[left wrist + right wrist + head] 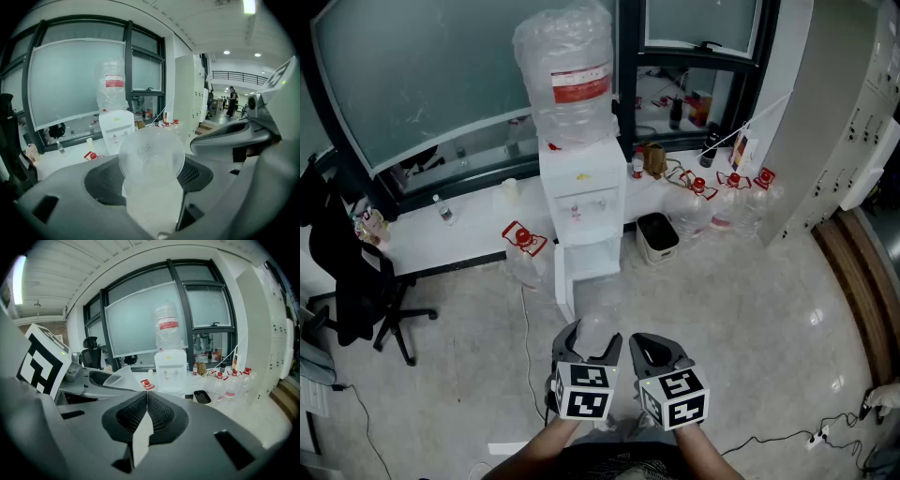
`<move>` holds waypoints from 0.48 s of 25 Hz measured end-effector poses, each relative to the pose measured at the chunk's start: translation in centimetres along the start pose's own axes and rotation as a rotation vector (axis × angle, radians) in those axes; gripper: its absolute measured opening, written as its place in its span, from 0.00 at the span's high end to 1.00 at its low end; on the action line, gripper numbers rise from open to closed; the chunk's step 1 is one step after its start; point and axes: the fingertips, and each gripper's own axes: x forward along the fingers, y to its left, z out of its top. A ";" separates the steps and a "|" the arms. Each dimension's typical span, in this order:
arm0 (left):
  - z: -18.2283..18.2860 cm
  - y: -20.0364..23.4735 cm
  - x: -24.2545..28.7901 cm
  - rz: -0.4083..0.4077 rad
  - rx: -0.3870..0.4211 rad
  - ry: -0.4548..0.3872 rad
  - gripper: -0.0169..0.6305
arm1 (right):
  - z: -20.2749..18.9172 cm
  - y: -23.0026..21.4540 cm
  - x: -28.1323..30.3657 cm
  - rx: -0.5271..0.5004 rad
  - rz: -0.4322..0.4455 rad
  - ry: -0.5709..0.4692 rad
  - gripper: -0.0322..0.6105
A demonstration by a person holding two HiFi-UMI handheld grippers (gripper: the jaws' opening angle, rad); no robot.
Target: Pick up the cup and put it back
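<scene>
Clear plastic cup sits clamped in left gripper.

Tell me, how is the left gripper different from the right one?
The left gripper holds a clear cup; the right gripper holds nothing. The left gripper's jaws stand wide around the cup; the right gripper's jaws are pressed together. Both point toward the water dispenser.

A white water dispenser with a clear bottle on top stands against a low white ledge under frosted, dark-framed windows. A black office chair stands at the left and a small black bin just right of the dispenser, both on the glossy pale floor.
</scene>
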 end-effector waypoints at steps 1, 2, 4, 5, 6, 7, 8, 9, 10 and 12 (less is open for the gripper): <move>0.1 0.3 0.0 -0.001 0.000 -0.003 0.48 | 0.2 0.2 0.2 -0.003 0.000 -0.002 0.92; 0.2 0.7 0.0 -0.001 -0.001 -0.007 0.48 | 0.4 0.5 0.5 -0.005 0.000 -0.004 0.92; 0.4 1.4 0.0 -0.002 -0.002 -0.012 0.48 | 0.7 1.0 1.1 -0.008 0.002 -0.004 0.92; 0.4 1.8 0.0 -0.003 -0.003 -0.014 0.48 | 0.8 1.3 1.4 -0.009 0.004 -0.005 0.92; 0.3 2.1 0.0 -0.004 -0.005 -0.016 0.48 | 0.8 1.6 1.7 -0.010 0.005 -0.007 0.92; 0.3 2.4 0.0 -0.004 -0.008 -0.017 0.48 | 0.9 1.8 2.0 -0.012 0.006 -0.008 0.92; 0.3 2.7 0.0 -0.004 -0.010 -0.020 0.48 | 1.0 2.1 2.2 -0.015 0.008 -0.008 0.92; 0.3 3.0 0.0 -0.004 -0.012 -0.023 0.48 | 1.1 2.3 2.4 -0.017 0.011 -0.008 0.92; 0.4 3.3 -0.1 -0.003 -0.015 -0.027 0.48 | 1.3 2.5 2.6 -0.020 0.012 -0.008 0.92; 0.4 3.8 -0.1 -0.001 -0.024 -0.033 0.48 | 1.4 2.9 3.1 -0.026 0.015 -0.010 0.92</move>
